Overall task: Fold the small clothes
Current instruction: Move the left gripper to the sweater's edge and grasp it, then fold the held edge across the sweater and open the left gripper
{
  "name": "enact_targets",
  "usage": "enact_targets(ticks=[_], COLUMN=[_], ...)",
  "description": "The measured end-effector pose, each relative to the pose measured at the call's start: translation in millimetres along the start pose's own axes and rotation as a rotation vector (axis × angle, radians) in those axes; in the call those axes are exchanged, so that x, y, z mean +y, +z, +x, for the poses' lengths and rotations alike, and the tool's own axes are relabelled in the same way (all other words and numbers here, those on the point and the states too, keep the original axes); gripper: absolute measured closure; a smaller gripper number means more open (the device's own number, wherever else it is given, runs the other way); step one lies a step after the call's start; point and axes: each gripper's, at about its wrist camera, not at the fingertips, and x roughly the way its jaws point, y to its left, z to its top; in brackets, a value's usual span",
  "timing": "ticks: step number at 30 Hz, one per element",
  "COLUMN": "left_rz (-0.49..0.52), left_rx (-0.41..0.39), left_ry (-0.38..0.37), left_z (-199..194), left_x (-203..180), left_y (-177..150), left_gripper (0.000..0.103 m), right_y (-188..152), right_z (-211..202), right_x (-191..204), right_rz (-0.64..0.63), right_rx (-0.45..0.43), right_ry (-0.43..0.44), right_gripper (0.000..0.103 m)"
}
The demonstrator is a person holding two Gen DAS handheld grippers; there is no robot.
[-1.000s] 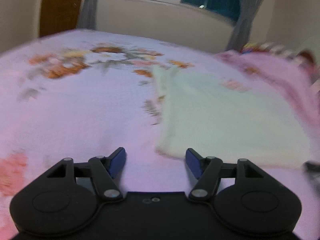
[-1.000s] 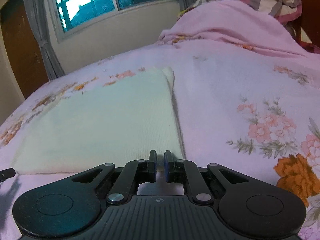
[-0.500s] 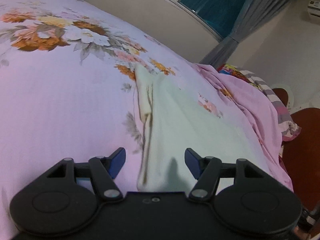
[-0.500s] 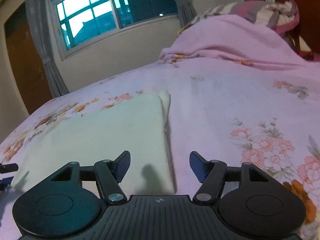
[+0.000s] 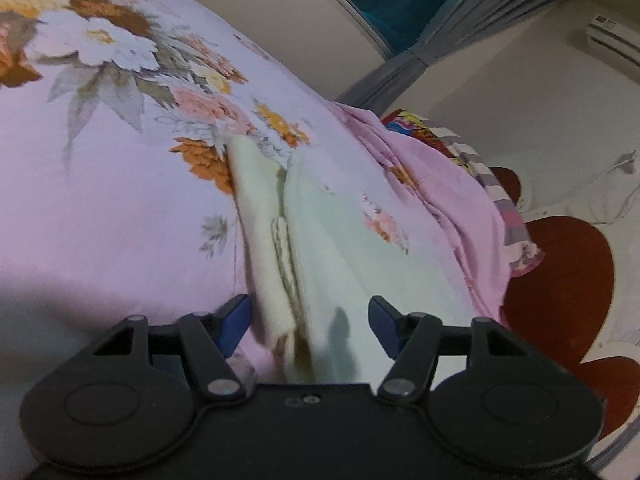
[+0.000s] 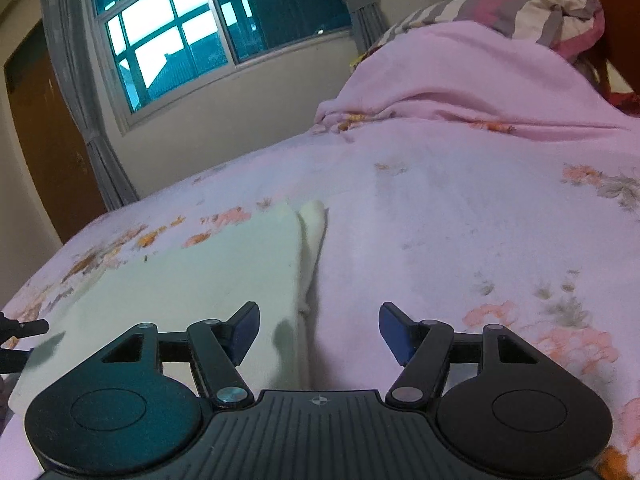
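Observation:
A pale cream folded garment [image 5: 344, 248] lies flat on the pink floral bedsheet [image 5: 100, 208]. In the left wrist view its layered left edge runs straight toward my left gripper [image 5: 310, 322], which is open with that edge's near corner between the blue pads. In the right wrist view the garment [image 6: 192, 280] fills the left half. Its right edge lies between the pads of my open right gripper [image 6: 318, 332]. The other gripper's tip [image 6: 24, 328] shows at the far left.
A bunched pink blanket [image 6: 460, 80] and a striped pillow [image 6: 532, 8] lie at the head of the bed. A window [image 6: 208, 28] with grey curtains is behind. A dark red headboard [image 5: 560, 272] stands at the right in the left wrist view.
My right gripper has opened from shut and tilted upward. My left gripper has swung right and closed in on the garment's left edge, staying open.

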Motion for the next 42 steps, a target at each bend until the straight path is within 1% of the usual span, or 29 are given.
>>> enact_targets(ticks=[4,7,8,9,10,11,12,14,18,21,23,24,25,27,28,29,30,33,35,37,39,42], left_rz=[0.039,0.064,0.076,0.093,0.115,0.114,0.096,0.099,0.079,0.054,0.060,0.078,0.102,0.158,0.151,0.117,0.113,0.136,0.149,0.191,0.225,0.293], left_rx=[0.035,0.055,0.058,0.062,0.070,0.080,0.085,0.092,0.085,0.083,0.080,0.086,0.092,0.100,0.100,0.095,0.085,0.069,0.063,0.068,0.087,0.136], left_ry=[-0.002,0.002,0.010,0.030,0.069,0.088,0.078,0.082,0.078,0.048,0.016,0.012,0.021,0.072,0.095,0.087,0.089,0.099,0.084,0.067,0.066,0.070], left_z=[9,16,17,19,22,25,26,28,27,28,29,31,33,38,39,38,35,29,27,29,38,67], left_x=[-3,-6,-8,-10,-12,-12,-9,-11,-12,-7,-7,-10,-14,-23,-23,-20,-21,-36,-54,-82,-114,-171], left_y=[5,6,6,6,6,7,8,10,9,8,8,8,7,6,7,9,9,13,21,26,33,33], left_gripper=[0.040,0.041,0.043,0.047,0.070,0.080,0.081,0.085,0.085,0.075,0.057,0.054,0.054,0.068,0.086,0.087,0.087,0.088,0.088,0.088,0.088,0.089], right_y=[8,13,14,14,14,14,13,14,19,28,33,34,34,33,32,31,31,30,29,30,30,28], right_z=[-14,-24,-27,-30,-33,-36,-40,-46,-56,-60,-61,-61,-60,-59,-59,-59,-61,-66,-72,-79,-85,-95], right_x=[-25,-52,-60,-68,-73,-79,-85,-98,-120,-140,-155,-161,-166,-174,-177,-179,-182,-189,-194,-197,-199,-204], right_rz=[0.016,0.032,0.040,0.044,0.042,0.040,0.044,0.080,0.092,0.087,0.088,0.096,0.102,0.109,0.118,0.130,0.145,0.174,0.173,0.166,0.154,0.161], right_rx=[-0.038,-0.042,-0.038,-0.034,-0.029,-0.028,-0.030,-0.031,-0.050,-0.059,-0.058,-0.055,-0.047,-0.033,-0.031,-0.034,-0.038,-0.053,-0.060,-0.070,-0.076,-0.081], right_ry=[-0.054,-0.104,-0.117,-0.128,-0.137,-0.150,-0.160,-0.176,-0.236,-0.285,-0.315,-0.318,-0.321,-0.341,-0.340,-0.337,-0.331,-0.326,-0.326,-0.326,-0.324,-0.314], right_gripper=[0.037,0.037,0.037,0.037,0.037,0.037,0.037,0.037,0.037,0.037,0.037,0.037,0.037,0.037,0.037,0.037,0.037,0.037,0.037,0.037,0.037,0.037])
